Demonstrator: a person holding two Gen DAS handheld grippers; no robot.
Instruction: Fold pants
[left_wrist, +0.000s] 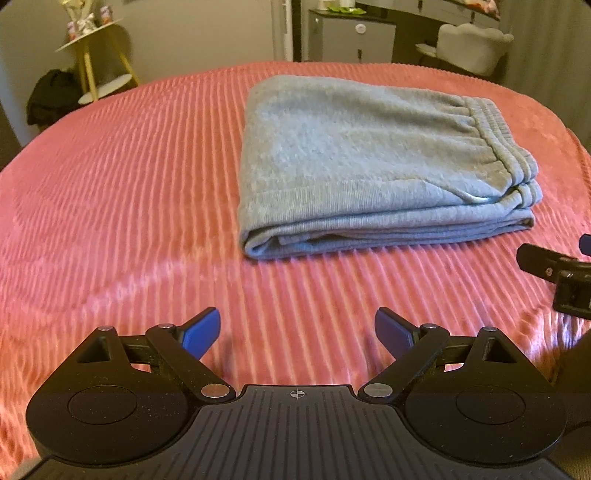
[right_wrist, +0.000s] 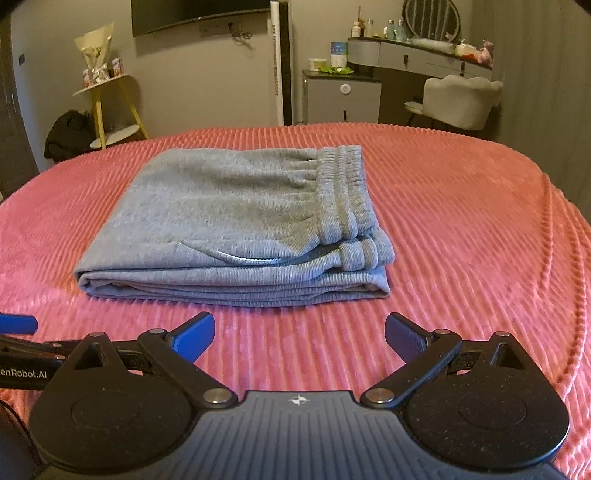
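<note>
Folded grey sweatpants (right_wrist: 236, 221) lay on the ribbed pink bedspread (right_wrist: 461, 229) (waistband rightward); left gripper (left_wrist: 297, 332) and right gripper (right_wrist: 299, 334) hovered nearby, jaws apart, empty.

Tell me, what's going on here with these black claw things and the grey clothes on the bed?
A person holds a two-finger claw in each hand to fold pants. The grey pants already lie folded into a flat stack on the pink bedspread, waistband on the right. Neither claw touches them: the left claw and the right claw both stand open and empty over the bedspread, just short of the stack's near edge. The folding looks finished.
</note>
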